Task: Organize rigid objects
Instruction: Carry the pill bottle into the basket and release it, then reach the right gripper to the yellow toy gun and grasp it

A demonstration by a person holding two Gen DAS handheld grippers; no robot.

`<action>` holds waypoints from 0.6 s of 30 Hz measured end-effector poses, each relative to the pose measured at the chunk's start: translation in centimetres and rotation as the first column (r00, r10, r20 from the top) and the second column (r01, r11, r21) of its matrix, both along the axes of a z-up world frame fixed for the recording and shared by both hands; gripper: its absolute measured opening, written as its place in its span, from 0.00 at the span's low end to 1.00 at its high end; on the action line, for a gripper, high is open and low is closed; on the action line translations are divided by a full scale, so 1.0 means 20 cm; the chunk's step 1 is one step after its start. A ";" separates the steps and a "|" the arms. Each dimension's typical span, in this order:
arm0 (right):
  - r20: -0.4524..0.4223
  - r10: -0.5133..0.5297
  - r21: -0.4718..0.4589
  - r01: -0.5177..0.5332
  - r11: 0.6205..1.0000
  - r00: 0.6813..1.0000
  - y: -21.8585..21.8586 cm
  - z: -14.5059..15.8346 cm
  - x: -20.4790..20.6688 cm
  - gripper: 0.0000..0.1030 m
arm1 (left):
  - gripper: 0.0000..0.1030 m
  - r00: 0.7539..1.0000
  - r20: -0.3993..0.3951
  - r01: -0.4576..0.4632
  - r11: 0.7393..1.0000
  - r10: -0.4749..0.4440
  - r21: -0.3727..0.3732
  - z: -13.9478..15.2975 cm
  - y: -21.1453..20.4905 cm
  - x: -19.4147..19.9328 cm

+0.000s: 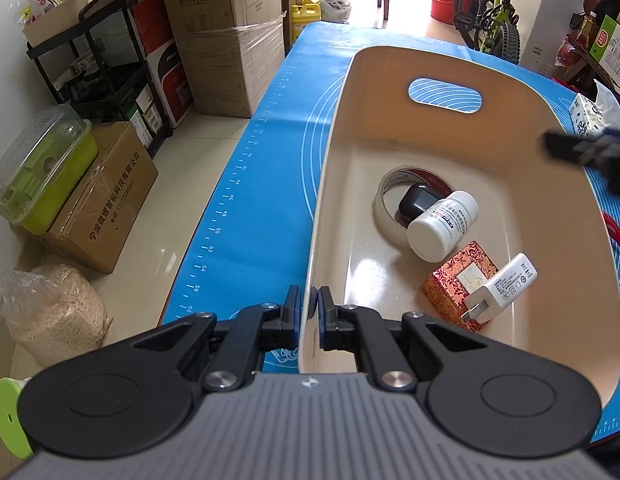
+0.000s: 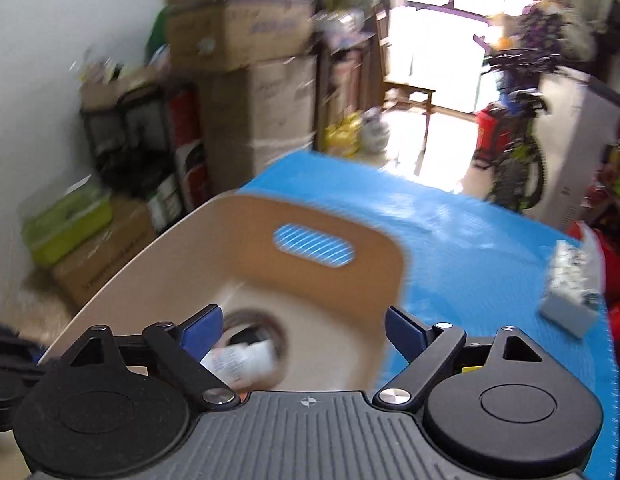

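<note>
While my left gripper [image 1: 309, 312] pinches the near-left rim of the beige plastic bin with the oval handle cutout [image 1: 422, 80], steadying it on the blue measuring-mat surface [image 1: 246, 184], I judge the sorting well along: most of the rigid things already lie inside. Running left to right across the bin floor, I see a roll of pale tape [image 1: 384, 210] lying flat with a small black rounded case [image 1: 416, 200] in its hole, a white pill bottle [image 1: 442, 226] on its side leaning over the roll, then a red patterned little box [image 1: 458, 284] with a white wall charger [image 1: 502, 286] resting against it, prongs toward me. My right gripper [image 2: 304, 330] hangs over the bin with its fingers spread wide and nothing between them; its view is blurred. Off to the right on the mat sits a small patterned white carton [image 2: 570, 300], outside the bin. Next, I would guess, the right gripper swings over there to collect it.
</note>
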State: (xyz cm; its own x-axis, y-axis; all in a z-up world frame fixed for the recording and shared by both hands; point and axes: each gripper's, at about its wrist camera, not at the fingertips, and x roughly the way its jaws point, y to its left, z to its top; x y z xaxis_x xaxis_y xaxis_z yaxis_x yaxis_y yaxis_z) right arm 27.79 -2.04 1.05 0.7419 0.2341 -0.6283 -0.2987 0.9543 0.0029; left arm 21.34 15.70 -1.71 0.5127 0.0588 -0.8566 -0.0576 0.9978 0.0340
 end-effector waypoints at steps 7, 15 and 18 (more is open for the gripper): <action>0.046 -0.178 -0.032 0.180 0.983 0.983 -0.36 0.00 0.06 0.92 | 0.10 1.000 0.000 0.000 1.000 0.000 0.000 0.00 0.00 0.00; -0.031 -0.278 -0.131 0.272 0.953 0.960 -0.58 -0.28 0.11 0.89 | 0.10 1.000 0.000 -0.001 1.000 0.001 0.003 0.00 0.00 0.00; -0.083 -0.287 -0.126 0.275 0.953 0.954 -0.62 -0.38 0.12 0.85 | 0.10 1.000 0.000 0.000 1.000 0.000 0.002 0.00 0.00 0.00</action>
State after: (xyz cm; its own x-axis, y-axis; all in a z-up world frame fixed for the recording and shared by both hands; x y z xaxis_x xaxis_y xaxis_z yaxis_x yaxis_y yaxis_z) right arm 30.21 -14.49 -6.46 0.7000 -0.0503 -0.7123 -0.0222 0.9955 -0.0920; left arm 21.29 15.68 -1.74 0.5128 0.0610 -0.8563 -0.0578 0.9977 0.0365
